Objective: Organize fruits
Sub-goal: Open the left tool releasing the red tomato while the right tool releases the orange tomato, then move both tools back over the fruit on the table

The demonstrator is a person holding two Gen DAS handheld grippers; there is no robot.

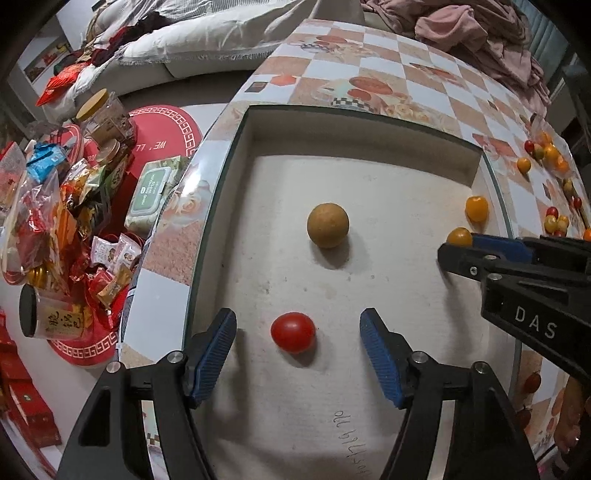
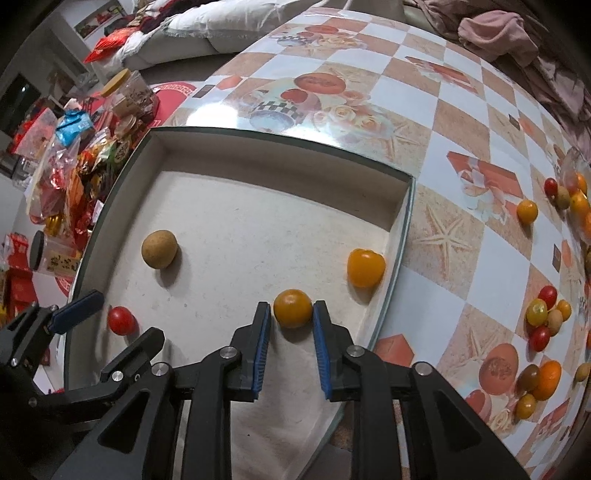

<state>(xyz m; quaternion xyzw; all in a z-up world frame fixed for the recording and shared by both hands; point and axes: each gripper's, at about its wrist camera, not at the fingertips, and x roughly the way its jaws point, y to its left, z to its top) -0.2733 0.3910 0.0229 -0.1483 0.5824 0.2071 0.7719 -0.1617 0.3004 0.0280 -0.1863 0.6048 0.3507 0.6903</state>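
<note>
A shallow white box (image 1: pixel 236 147) (image 2: pixel 400 229) lies on the table. In it are a red tomato (image 1: pixel 293 332) (image 2: pixel 120 320), a brown round fruit (image 1: pixel 327 225) (image 2: pixel 159 249) and two orange tomatoes (image 2: pixel 365 267) (image 2: pixel 293 308). My left gripper (image 1: pixel 298 343) is open, its fingers on either side of the red tomato without touching it. My right gripper (image 2: pixel 291 314) is shut on the nearer orange tomato (image 1: pixel 459 236) down at the box floor.
Several loose small tomatoes and brown fruits (image 2: pixel 543 317) lie on the checkered tablecloth (image 2: pixel 424 110) right of the box. Snack packets and jars (image 1: pixel 66 206) crowd the floor at left. Pink cloth (image 1: pixel 480 29) lies at the table's far edge.
</note>
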